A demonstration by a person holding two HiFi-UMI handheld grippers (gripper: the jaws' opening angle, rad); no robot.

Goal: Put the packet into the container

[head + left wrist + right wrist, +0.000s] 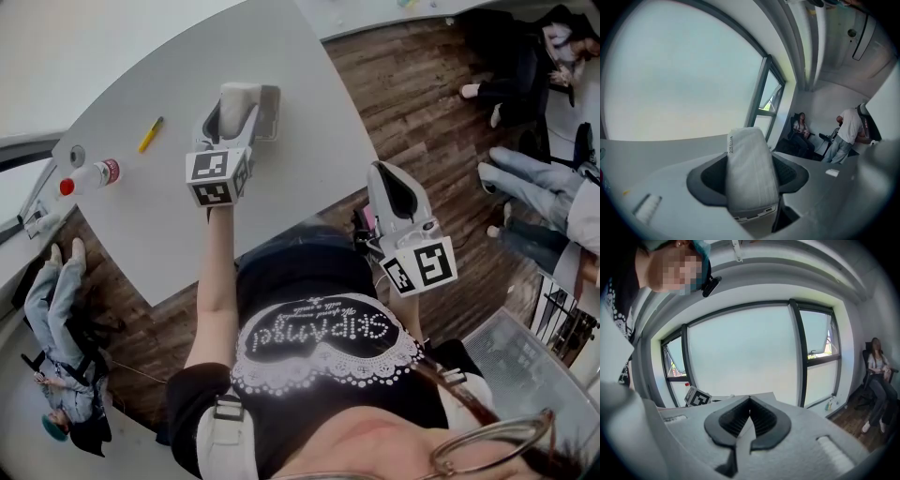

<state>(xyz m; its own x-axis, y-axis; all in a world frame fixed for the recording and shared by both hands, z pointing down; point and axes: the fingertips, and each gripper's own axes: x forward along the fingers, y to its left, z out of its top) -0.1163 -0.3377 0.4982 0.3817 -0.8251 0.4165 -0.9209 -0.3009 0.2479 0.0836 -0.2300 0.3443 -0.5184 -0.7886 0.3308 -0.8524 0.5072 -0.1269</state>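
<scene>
My left gripper (234, 114) is shut on a white, pillow-like packet (239, 94) and holds it upright above the grey table (141, 234). In the left gripper view the packet (749, 159) fills the gap between the dark pads (708, 177) of that gripper (750, 174), with its printed top edge sticking out toward the window. A grey rectangular container (270, 111) lies on the table right beside the packet. My right gripper (389, 178) hangs off the table's near edge by the person's torso. In its own view the right gripper (750, 401) is shut with nothing in it.
A clear bottle with a red cap (89, 176) and a yellow pen (150, 134) lie at the table's left. A wooden floor (412, 84) runs to the right, with seated people (539, 56) and legs (534, 183). Another person (56, 309) is at the lower left.
</scene>
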